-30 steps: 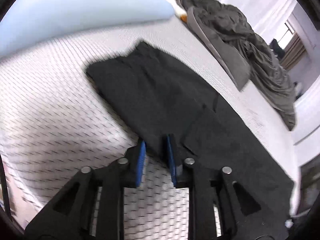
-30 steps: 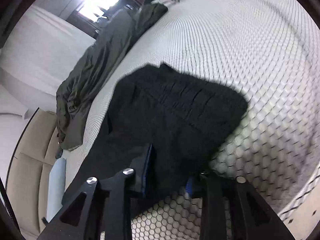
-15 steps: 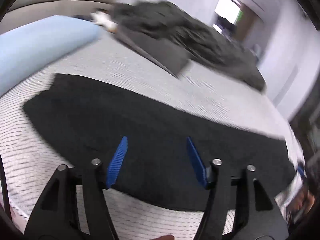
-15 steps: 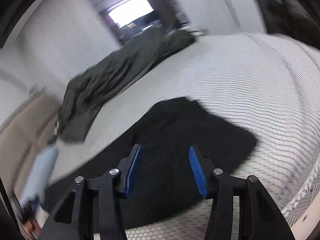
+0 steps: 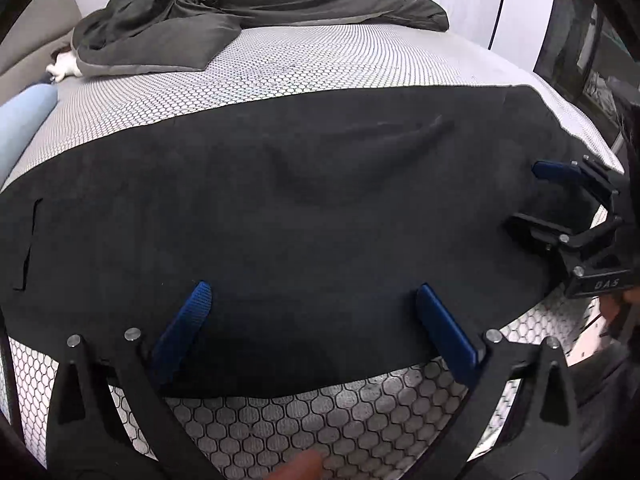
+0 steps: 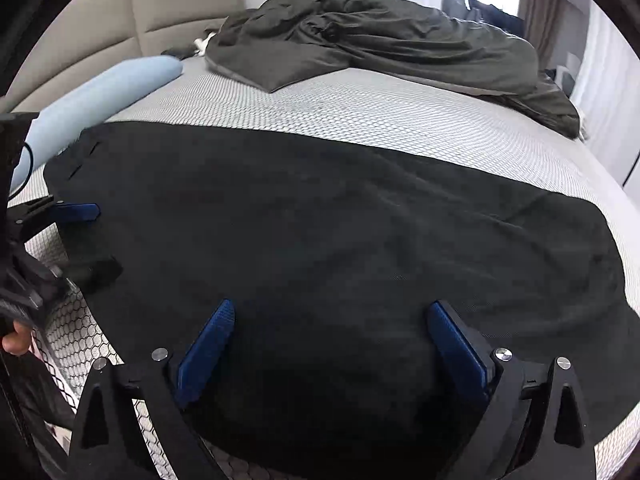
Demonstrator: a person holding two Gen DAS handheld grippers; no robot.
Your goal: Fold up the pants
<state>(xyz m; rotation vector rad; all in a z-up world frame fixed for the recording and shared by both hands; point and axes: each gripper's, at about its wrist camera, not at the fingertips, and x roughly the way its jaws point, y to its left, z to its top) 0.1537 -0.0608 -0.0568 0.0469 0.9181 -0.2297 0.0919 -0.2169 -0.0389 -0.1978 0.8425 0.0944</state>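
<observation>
The black pants (image 5: 320, 200) lie flat in a long band across the mattress, filling most of the right wrist view (image 6: 340, 240). My left gripper (image 5: 314, 300) hovers over their near edge, jaws opening wide, blue pads apart with nothing pressed between them. My right gripper (image 6: 332, 312) hangs over the near edge further along, its jaws also opening, and the cloth lies under it untouched. Each gripper shows in the other's view: the right gripper (image 5: 532, 196) at the far right, the left gripper (image 6: 92, 240) at the far left, over opposite ends of the pants.
A crumpled dark grey duvet (image 6: 380, 40) covers the back of the bed. A light blue bolster (image 6: 100, 96) lies by the beige headboard (image 6: 160, 12). The honeycomb-patterned mattress (image 5: 340, 412) shows in front of the pants. A hand (image 6: 16, 340) holds the left gripper.
Both grippers had pants fabric between narrow jaws; they have let go and opened wide. Both rolled and swung sideways, and the pants now lie flat across both views.
</observation>
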